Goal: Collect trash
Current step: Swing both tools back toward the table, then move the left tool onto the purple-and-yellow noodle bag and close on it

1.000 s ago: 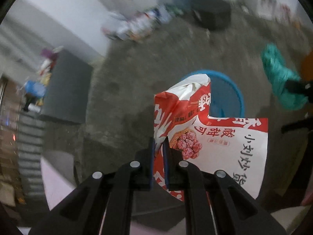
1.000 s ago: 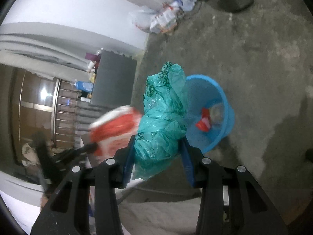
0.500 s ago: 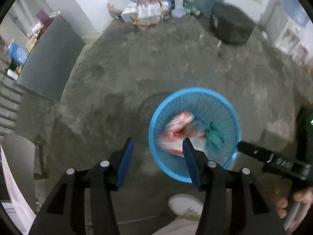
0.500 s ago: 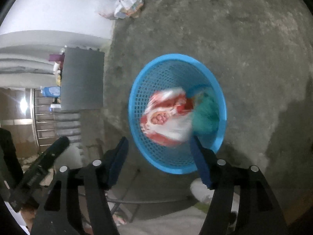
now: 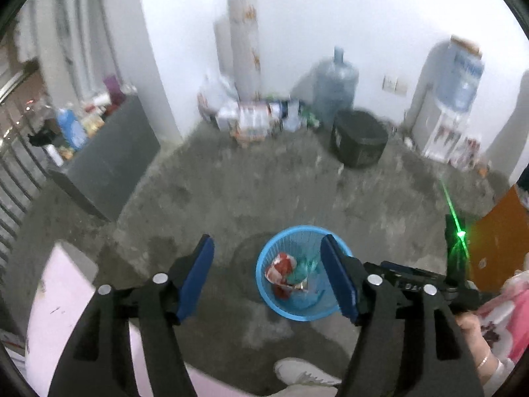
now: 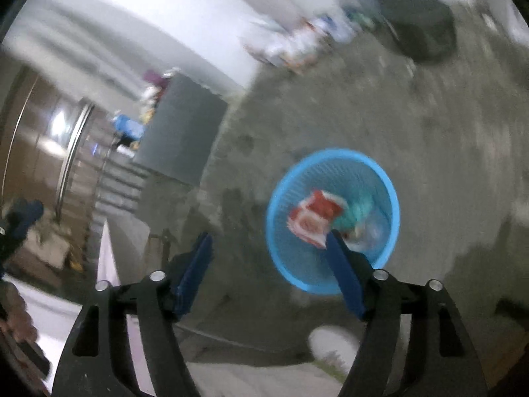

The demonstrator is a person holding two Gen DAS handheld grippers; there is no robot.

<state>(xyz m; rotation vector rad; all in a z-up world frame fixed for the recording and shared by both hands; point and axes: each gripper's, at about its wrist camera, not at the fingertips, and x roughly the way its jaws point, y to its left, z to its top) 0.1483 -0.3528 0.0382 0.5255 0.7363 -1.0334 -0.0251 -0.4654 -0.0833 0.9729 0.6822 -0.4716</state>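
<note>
Both claws wide and empty above the bin; trash down in the basket.

Left gripper (image 5: 266,266) spread wide and opening further, nothing between the blue pads (image 5: 197,273). Right gripper (image 6: 269,266) likewise, jaws parting, gap bare. Blue mesh basket (image 5: 266,301) standing on the grey concrete floor (image 5: 264,182), seen from above past both sets of fingers. Inside it: red-and-white snack bag (image 5: 281,266) on the left, crumpled teal plastic bag (image 5: 301,271) touching it on the right; other bits under them, too blurred to name. White shoe (image 5: 302,375) just beside the basket. Black tub (image 5: 358,142) and water jug (image 5: 335,86) well apart by the far wall. Right view motion-blurred.
</note>
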